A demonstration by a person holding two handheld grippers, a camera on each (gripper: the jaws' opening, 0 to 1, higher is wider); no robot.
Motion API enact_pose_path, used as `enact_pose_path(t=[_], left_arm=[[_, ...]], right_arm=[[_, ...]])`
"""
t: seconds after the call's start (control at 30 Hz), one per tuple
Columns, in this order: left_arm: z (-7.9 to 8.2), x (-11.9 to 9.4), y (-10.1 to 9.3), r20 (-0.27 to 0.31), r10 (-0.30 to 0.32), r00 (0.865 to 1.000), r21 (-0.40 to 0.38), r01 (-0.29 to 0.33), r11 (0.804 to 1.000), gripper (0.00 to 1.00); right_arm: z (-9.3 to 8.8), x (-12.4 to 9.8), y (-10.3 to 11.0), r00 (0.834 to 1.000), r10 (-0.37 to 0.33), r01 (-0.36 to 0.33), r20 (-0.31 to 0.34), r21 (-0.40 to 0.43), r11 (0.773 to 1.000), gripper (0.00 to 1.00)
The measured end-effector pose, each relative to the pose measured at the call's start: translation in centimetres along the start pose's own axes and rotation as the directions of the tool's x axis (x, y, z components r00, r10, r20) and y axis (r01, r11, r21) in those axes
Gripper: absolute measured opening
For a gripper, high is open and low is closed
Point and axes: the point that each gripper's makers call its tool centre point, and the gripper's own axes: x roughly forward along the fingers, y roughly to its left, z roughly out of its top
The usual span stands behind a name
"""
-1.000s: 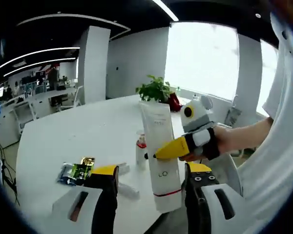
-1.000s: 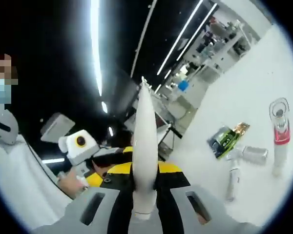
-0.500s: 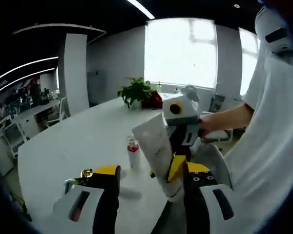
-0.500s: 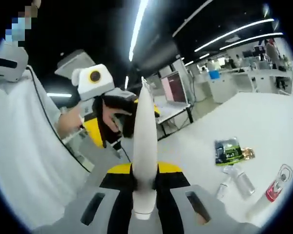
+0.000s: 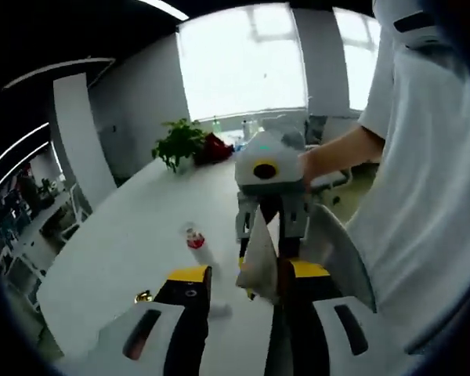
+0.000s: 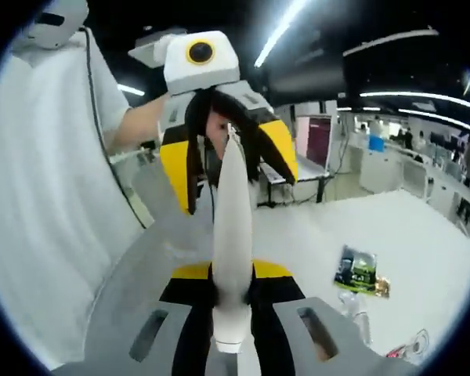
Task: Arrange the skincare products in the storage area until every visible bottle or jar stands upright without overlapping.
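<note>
My right gripper [image 6: 231, 274] is shut on a white skincare tube [image 6: 231, 219], which I see edge-on, rising straight up between its jaws. In the left gripper view that right gripper [image 5: 268, 205] faces me head-on and holds the tube [image 5: 262, 252] close to my right jaw. My left gripper [image 5: 247, 274] is open, and the tube's flat end lies between its yellow-tipped jaws. The left gripper [image 6: 231, 184] stands open around the tube's tip in the right gripper view. A small bottle with a red band [image 5: 194, 239] stands on the white table [image 5: 125, 258].
A green packet [image 6: 356, 270] and small clear bottles [image 6: 352, 309] lie on the table [image 6: 313, 235], with the red-banded bottle [image 6: 411, 345] near the edge. A potted plant [image 5: 180, 141] stands at the far end. A person in a white shirt [image 5: 423, 196] fills the right side.
The two grippers have swung to face each other and closed the distance. The tube, held by the right gripper throughout, now sits between the left gripper's open jaws.
</note>
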Motion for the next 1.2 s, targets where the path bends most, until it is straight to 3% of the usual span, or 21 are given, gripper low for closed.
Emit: enact_pose_path(t=[0.13, 0.33, 0.53, 0.73, 0.93, 1.2], left_arm=[[0.0, 1.1, -1.5, -0.045, -0.054, 0.998, 0.056, 0.057, 0.997, 0.34], [0.0, 2.4, -3.3, -0.093, -0.097, 0.991, 0.08, 0.105, 0.991, 0.24], [-0.1, 2.4, -3.1, -0.069, -0.094, 0.993, 0.061, 0.099, 0.993, 0.19], [-0.8, 2.9, -3.5, -0.116, -0.082, 0.99, 0.102, 0.093, 0.99, 0.17], [-1.9, 3.6, -2.6, -0.118, -0.067, 0.991, 0.118, 0.081, 0.99, 0.15], [-3.3, 5.9, -1.3, -0.134, -0.089, 0.987, 0.117, 0.105, 0.988, 0.15]], right_arm=[[-0.3, 0.3, 0.6, 1.0, 0.016, -0.016, -0.02, -0.017, 1.0, 0.16], [-0.1, 0.1, 0.5, 1.0, -0.002, 0.001, -0.019, -0.049, 0.999, 0.16], [-0.2, 0.1, 0.5, 1.0, -0.003, 0.002, -0.02, -0.061, 0.998, 0.16], [-1.2, 0.4, 0.6, 0.998, -0.005, 0.0, -0.056, -0.087, 0.996, 0.17], [-2.5, 0.3, -0.2, 0.994, -0.055, 0.046, -0.092, -0.096, 0.994, 0.18], [-5.1, -0.2, -2.0, 0.979, -0.142, 0.137, -0.143, -0.046, 0.989, 0.2]])
